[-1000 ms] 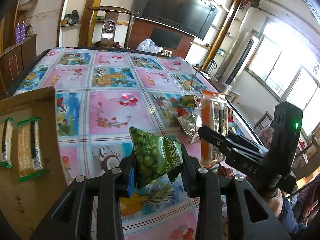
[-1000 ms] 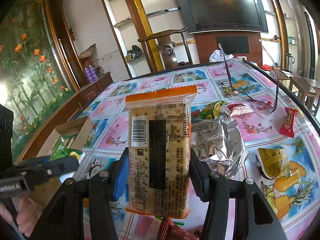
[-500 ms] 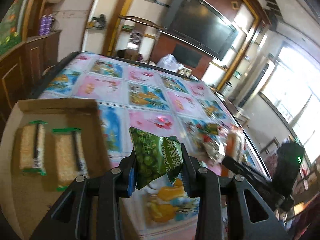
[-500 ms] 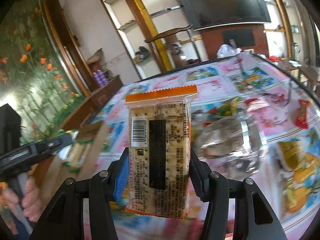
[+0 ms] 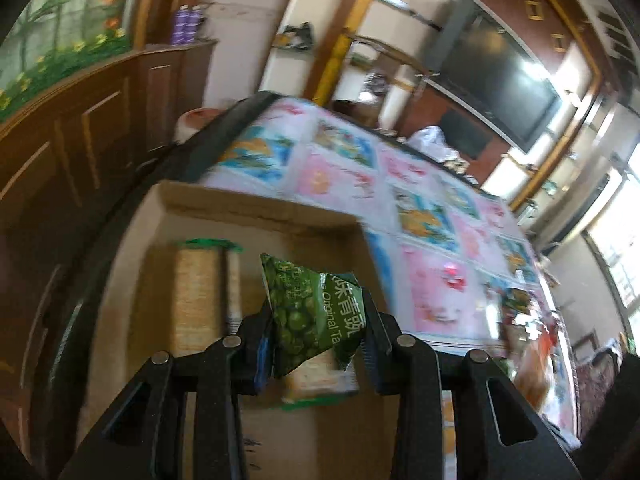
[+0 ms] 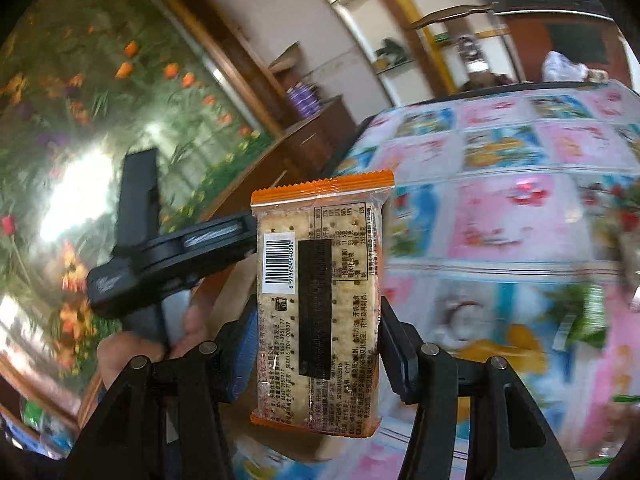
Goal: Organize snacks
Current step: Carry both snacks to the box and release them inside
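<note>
Swung leftward since the earlier frame, the left gripper (image 5: 316, 344), fingers pinching the green pea packet (image 5: 314, 316), hangs directly above the cardboard box (image 5: 256, 212). The right gripper (image 6: 316, 344), beside the box, clamps the upright cracker pack (image 6: 318, 304).

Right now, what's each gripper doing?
Left gripper: closed on the green pea snack bag, above the cardboard box.
Right gripper: closed on the orange cracker pack.
</note>
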Tool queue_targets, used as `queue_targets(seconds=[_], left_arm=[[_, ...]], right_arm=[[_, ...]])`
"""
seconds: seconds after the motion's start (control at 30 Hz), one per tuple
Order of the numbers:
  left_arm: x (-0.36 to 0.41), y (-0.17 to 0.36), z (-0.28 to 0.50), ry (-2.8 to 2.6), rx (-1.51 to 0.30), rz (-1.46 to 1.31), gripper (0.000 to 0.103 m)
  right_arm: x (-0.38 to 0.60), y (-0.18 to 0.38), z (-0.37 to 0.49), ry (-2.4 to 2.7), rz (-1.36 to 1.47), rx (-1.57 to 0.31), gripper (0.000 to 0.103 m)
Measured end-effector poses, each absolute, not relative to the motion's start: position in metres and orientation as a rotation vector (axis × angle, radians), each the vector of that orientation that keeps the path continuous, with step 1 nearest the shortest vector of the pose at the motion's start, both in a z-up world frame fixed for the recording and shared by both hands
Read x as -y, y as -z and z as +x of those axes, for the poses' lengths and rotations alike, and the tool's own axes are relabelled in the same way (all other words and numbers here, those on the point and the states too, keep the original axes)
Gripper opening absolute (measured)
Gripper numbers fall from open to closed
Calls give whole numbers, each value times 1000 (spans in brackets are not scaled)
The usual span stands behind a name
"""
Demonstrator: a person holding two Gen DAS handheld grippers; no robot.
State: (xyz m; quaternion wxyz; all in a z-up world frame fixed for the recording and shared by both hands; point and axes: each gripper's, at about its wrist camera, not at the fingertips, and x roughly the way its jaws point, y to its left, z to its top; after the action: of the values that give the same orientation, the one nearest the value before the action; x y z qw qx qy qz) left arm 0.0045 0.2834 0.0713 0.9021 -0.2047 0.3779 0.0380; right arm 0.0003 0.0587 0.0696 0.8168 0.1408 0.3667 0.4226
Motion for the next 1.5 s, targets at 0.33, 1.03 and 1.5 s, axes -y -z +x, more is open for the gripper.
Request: queue_targets(seconds=[0.33,1.03,1.5], left_arm=[[-306,-49,14,-178,-864,-448,35],[-297,-44,22,-189,-893,-411,37],[-291,-51,18,-150,-842,-414,52]], right_arm=[[-112,-34,2,-932,182,-862,59],[-127,-35,-30,-911,-1,-771,61],[-110,-51,-42,-907,16,-675,66]])
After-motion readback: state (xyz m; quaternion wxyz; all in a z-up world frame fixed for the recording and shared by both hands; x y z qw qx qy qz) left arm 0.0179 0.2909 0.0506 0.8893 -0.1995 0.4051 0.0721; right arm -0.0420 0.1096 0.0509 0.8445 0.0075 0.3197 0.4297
